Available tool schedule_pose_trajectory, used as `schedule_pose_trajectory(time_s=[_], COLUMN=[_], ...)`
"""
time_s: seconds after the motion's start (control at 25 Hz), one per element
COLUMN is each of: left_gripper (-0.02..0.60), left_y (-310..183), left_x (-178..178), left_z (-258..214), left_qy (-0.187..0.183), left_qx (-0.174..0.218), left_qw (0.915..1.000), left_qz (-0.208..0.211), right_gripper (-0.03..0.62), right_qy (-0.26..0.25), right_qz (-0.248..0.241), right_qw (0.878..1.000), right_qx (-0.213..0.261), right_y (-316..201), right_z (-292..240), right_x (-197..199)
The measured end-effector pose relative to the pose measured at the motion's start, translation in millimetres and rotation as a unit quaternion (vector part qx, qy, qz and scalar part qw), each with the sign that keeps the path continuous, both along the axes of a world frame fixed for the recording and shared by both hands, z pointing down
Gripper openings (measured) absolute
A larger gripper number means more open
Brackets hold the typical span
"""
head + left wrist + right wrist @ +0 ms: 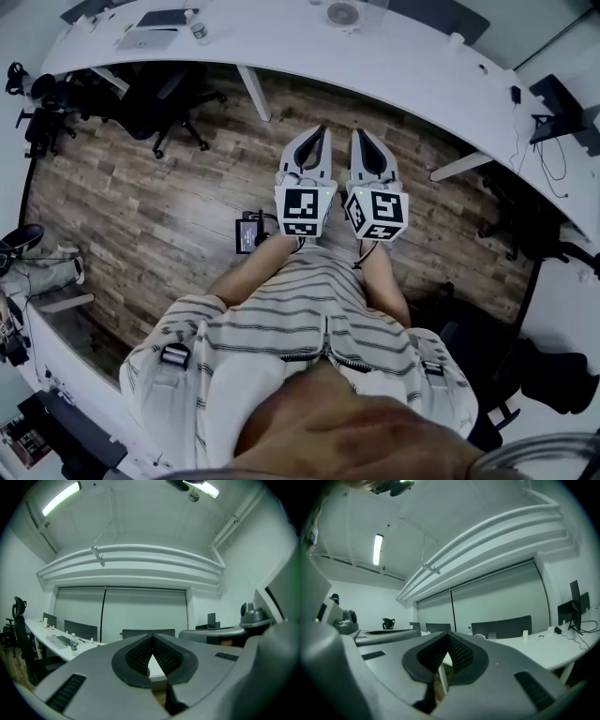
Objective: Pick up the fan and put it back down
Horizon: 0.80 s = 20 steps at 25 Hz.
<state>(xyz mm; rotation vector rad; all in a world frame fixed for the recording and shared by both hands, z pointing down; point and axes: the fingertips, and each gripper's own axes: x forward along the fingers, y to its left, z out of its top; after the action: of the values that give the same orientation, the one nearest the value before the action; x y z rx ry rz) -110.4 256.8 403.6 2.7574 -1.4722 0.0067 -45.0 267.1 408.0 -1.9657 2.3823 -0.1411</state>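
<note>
While wood floor [141, 206] fills middle of head view, long curved white desk [394, 56] spans top. Left gripper [322, 130] and right gripper [358, 132] side by side over floor, short of desk's near edge, pointing level. Each claw's jaws together, nothing between. Fan [342, 13] (small, round) on desk toward far edge, well apart from both.

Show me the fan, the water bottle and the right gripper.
fan [342, 13], head view, its round front.
water bottle [198, 33], head view, its body.
right gripper [360, 134], head view, between its fingertips.
</note>
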Motion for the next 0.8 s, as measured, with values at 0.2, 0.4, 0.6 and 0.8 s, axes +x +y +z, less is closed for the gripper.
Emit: schedule_pose_trajectory(time_s=[0.2,0.4,0.6,0.8], left_gripper=[0.006,0.006,0.006,0.006], left_y=[-53,-97,-125,-133], left_x=[9,4,2,9], left_z=[5,3,9,13], left_qy=[-0.011,-0.009,0.003,0.007], left_qx=[-0.009,-0.007,-0.020,-0.026], left_qw=[0.9998,0.9998,0.9996,0.9991], left_qz=[0.015,0.014,0.019,0.032], right_gripper=[0.012,0.012,0.012,0.012], right_qy=[0.005,0.005,0.012,0.016], right_qz=[0.009,0.002,0.009,0.022], right_qw=[1.000,1.000,1.000,1.000], right_qx=[-0.001,0.000,-0.010,-0.014], right_y=[-52,-95,-116,-126], right_z=[-1,-1,3,3], right_x=[8,5,3,10])
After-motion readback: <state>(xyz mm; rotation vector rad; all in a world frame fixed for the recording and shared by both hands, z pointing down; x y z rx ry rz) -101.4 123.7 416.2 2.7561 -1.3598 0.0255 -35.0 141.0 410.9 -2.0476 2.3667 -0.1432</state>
